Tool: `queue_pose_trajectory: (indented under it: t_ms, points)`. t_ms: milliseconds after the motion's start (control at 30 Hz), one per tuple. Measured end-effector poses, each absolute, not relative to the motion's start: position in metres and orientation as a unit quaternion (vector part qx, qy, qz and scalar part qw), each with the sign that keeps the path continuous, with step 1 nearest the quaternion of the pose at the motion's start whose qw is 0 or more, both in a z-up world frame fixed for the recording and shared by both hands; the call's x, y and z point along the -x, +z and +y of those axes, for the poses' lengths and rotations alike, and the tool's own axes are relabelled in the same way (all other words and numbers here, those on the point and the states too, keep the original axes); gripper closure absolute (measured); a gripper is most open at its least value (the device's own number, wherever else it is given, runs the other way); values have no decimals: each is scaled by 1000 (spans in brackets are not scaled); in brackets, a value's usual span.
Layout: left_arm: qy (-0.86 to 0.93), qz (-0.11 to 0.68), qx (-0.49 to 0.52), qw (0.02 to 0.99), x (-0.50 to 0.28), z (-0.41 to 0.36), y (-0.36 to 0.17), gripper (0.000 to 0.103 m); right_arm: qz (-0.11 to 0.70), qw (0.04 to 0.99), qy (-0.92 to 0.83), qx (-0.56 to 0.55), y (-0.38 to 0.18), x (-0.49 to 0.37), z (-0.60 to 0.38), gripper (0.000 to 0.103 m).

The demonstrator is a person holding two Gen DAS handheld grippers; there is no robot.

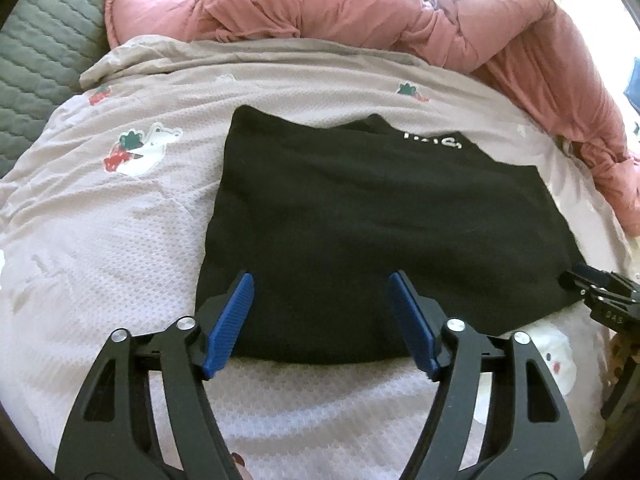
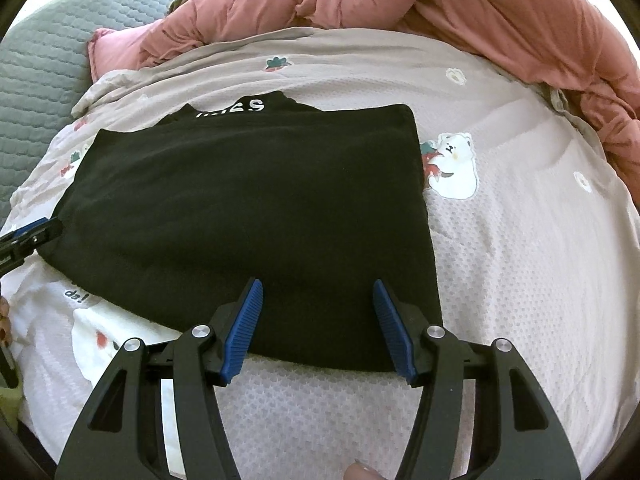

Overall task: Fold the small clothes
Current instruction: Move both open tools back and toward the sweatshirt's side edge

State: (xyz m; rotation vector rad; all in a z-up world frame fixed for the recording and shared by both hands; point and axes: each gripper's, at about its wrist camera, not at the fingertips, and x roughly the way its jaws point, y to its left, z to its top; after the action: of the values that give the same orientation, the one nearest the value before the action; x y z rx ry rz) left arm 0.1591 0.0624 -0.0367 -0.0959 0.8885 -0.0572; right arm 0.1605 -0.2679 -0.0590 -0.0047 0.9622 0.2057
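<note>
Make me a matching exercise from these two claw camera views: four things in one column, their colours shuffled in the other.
Things:
1. folded garment with white lettering
2. crumpled puffy quilt
3. quilted mattress pad
4. ribbed pads of the right claw

Colours:
A. blue
B. grey-green
C. black
D. pink

Pairs: 1-C, 2-D, 3-B, 4-A
</note>
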Motion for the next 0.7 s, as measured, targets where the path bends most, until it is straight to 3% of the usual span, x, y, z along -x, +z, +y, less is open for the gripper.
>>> queue_pose_trajectory:
  t_ms: [400, 533, 700]
  points:
    - [-36, 412, 47, 909, -138, 57, -23, 25, 466, 880, 96, -7, -56, -154, -268, 36]
    - [-30, 408, 44, 911, -133, 58, -21, 17, 469, 879, 88, -8, -55, -151, -270, 27]
    - [-28, 401, 43, 914, -126, 59, -16, 12, 469, 879, 83, -10, -53, -147, -276, 27]
